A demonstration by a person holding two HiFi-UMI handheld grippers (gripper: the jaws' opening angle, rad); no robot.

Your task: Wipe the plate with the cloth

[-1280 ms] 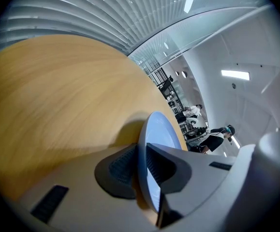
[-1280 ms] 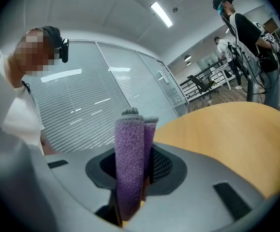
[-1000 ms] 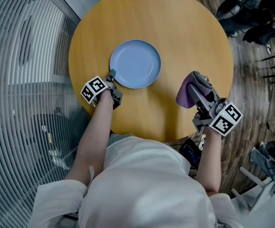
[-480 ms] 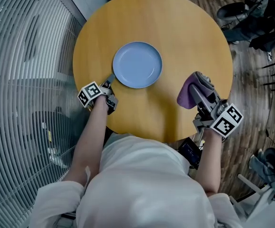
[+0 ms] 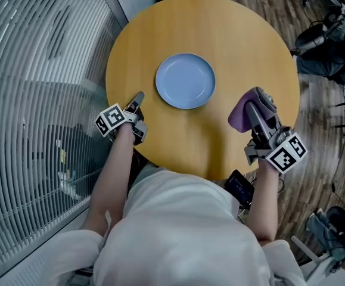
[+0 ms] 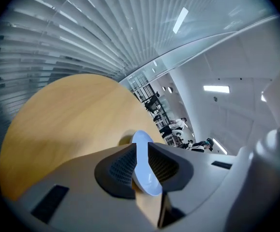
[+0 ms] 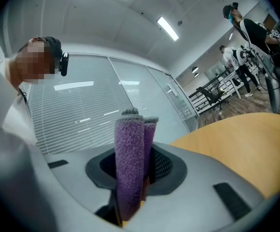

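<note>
Plate (image 5: 185, 81) looks round, pale blue; empty left claw (image 5: 137, 96), apart, just narrowed; right claw (image 5: 261, 95) pinches purple cloth (image 5: 239, 115).

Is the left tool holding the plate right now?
No, the head view shows the left tool clear of the plate, bare table between them.

Bright, even light comes from ceiling strips (image 7: 168, 28) at twelve o'clock, leaving soft shadows on the worktop (image 5: 220, 34). Both gripper views bulge fisheye-style, with black corners and blurred near edges.
</note>
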